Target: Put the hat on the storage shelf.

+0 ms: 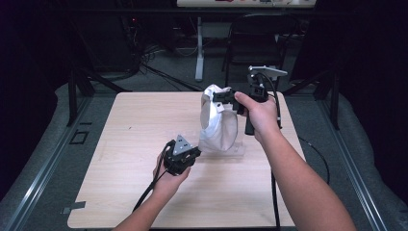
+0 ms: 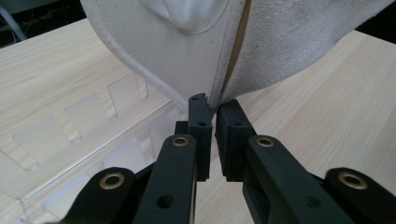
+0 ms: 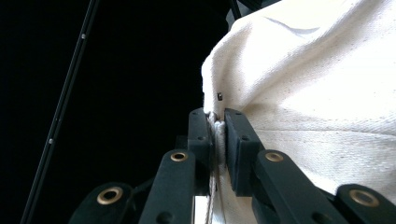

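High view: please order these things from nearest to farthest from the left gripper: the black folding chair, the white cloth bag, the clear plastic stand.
From the left gripper:
1. white cloth bag, its lower corner is pinched in the jaws, just right of the gripper.
2. clear plastic stand, under the bag's base, a little farther right.
3. black folding chair, beyond the table's far edge.

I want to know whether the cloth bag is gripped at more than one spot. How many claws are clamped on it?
2. The left claw pinches the cloth bag at its lower edge near the table; the right claw is shut on a seam at its top.
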Demonstrator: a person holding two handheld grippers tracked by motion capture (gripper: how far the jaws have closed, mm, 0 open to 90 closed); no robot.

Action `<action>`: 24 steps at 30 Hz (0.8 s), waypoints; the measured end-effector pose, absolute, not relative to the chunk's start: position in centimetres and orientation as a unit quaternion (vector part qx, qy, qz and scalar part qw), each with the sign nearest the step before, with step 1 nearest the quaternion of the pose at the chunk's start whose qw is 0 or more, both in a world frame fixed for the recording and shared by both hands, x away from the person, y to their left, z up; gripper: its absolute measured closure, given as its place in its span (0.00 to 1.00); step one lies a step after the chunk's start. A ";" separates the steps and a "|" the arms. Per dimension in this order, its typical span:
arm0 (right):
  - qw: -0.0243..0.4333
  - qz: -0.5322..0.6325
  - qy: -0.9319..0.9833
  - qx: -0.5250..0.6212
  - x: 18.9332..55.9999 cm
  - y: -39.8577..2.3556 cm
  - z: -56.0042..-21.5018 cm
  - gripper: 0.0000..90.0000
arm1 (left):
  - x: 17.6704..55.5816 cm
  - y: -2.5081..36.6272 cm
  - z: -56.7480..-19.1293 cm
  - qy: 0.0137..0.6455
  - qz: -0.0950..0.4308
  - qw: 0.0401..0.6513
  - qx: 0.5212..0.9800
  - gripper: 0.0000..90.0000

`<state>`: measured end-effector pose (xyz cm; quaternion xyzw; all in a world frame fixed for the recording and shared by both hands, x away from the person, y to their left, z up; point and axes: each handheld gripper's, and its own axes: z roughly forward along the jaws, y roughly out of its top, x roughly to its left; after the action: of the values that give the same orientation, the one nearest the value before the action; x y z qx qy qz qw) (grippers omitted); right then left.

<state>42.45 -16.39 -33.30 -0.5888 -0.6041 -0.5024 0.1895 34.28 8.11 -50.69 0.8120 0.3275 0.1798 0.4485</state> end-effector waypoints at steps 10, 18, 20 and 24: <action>0.189 -0.494 -0.609 -0.591 42.5 -16.5 -33.9 0.91 | 34.5 8.7 -51.3 0.340 0.171 0.440 0.813 0.95; 0.194 -0.488 -0.610 -0.593 42.7 -16.3 -35.0 0.91 | 34.6 8.5 -51.7 0.367 0.153 0.421 0.815 0.95; 0.192 -0.487 -0.611 -0.594 42.7 -16.2 -35.1 0.91 | 34.6 8.6 -51.7 0.371 0.148 0.419 0.815 0.95; 0.190 -0.483 -0.613 -0.595 42.7 -16.0 -35.3 0.91 | 34.9 8.8 -52.1 0.380 0.136 0.414 0.816 0.95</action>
<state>42.66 -16.02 -35.26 -0.5954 -0.6133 -0.4831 0.1897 34.91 8.81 -52.07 0.8159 0.3803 0.1361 0.4137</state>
